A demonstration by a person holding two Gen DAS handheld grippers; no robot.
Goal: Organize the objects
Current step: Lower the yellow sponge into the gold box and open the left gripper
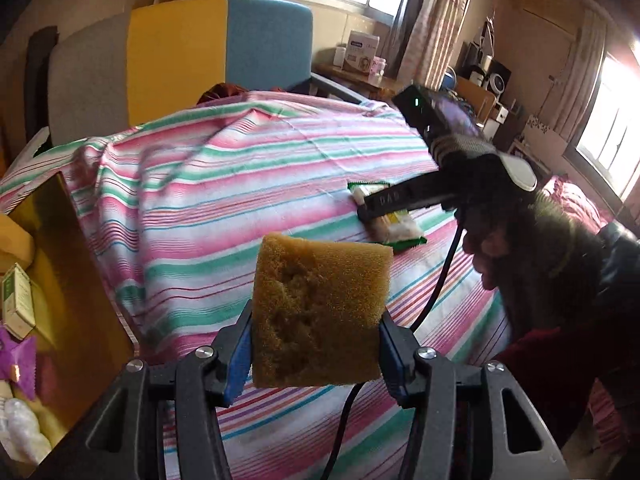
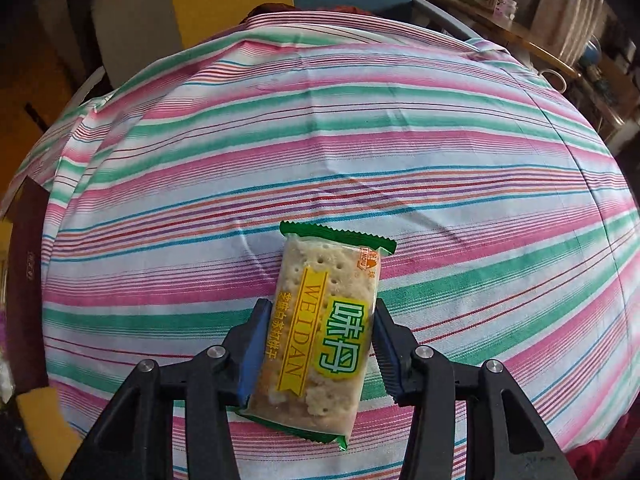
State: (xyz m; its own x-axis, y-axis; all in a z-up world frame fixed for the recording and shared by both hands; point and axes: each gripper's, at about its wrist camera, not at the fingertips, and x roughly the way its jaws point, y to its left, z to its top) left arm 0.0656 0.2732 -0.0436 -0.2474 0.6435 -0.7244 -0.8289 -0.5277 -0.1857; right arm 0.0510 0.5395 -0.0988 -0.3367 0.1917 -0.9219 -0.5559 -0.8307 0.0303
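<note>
Left gripper (image 1: 316, 344): clenched on brown sponge (image 1: 320, 312), above striped bed (image 1: 240, 184).
Right gripper (image 2: 318, 344): grasping cracker packet (image 2: 320, 332), mid-bed.

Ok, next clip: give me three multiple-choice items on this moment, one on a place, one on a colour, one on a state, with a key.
1. Where does the cracker packet lie?
A. On the striped cloth
B. In the yellow box
C. On a chair

2. What colour is the sponge?
A. Blue
B. Yellow-brown
C. White

3. What is the left gripper doing?
A. Standing open and empty
B. Gripping the packet
C. Gripping the sponge

Key: 1 A, the packet rests flat on the cloth between the right gripper's fingers. 2 B, its surface is yellow-brown. 3 C, both pads press its sides.
</note>
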